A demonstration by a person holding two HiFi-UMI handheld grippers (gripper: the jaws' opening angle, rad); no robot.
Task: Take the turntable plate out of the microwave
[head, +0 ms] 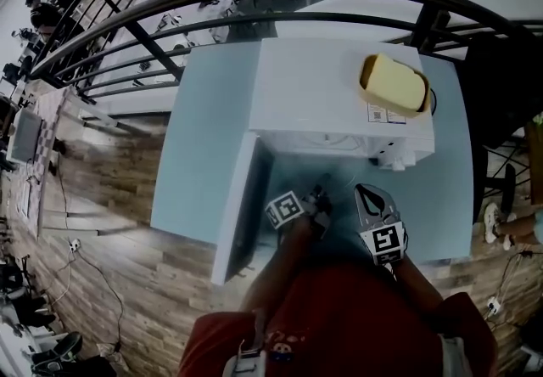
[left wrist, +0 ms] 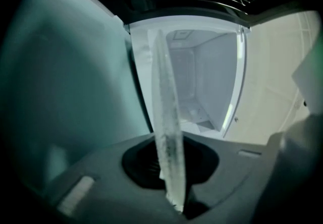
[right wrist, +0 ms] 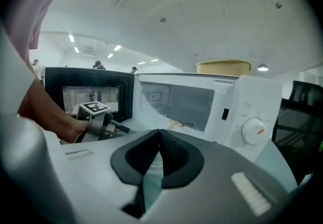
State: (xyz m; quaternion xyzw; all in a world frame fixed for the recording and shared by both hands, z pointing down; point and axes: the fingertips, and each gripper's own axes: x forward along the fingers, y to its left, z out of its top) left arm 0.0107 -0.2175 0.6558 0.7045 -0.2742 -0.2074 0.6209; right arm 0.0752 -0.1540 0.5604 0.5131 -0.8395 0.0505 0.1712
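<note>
Left claw [head: 321, 197] and right claw [head: 365, 193], in the head view, sit side by side over the near part of the tabletop [head: 204, 129], just in front of the open microwave [head: 339, 95]. The microwave stands toward the far edge, its door [head: 242, 205] swung out to the left to leave the mouth free. A yellow tub [head: 394, 82] rests on its top, near the right corner. The glass plate is too faint here to place.

Seen from the left claw [left wrist: 171, 177] itself, the jaws are pinched narrow on the rim of the plate [left wrist: 166, 117]. The plate runs edge-on up the picture because the claw lies turned on its side, which likely keeps the glass level. Beyond it the cavity [left wrist: 202, 81] looks bare, so the plate seems to be out of its seat and at or just outside the mouth.

Looking along the right claw [right wrist: 160, 142], the jaws are fully together with nothing between them. The plate [right wrist: 141, 126] stretches from the left claw [right wrist: 118, 128] toward the microwave [right wrist: 252, 112], beyond these jaws. This claw appears to wait alongside as a spare support, with one edge grip carrying the glass, which could tip or slip.
</note>
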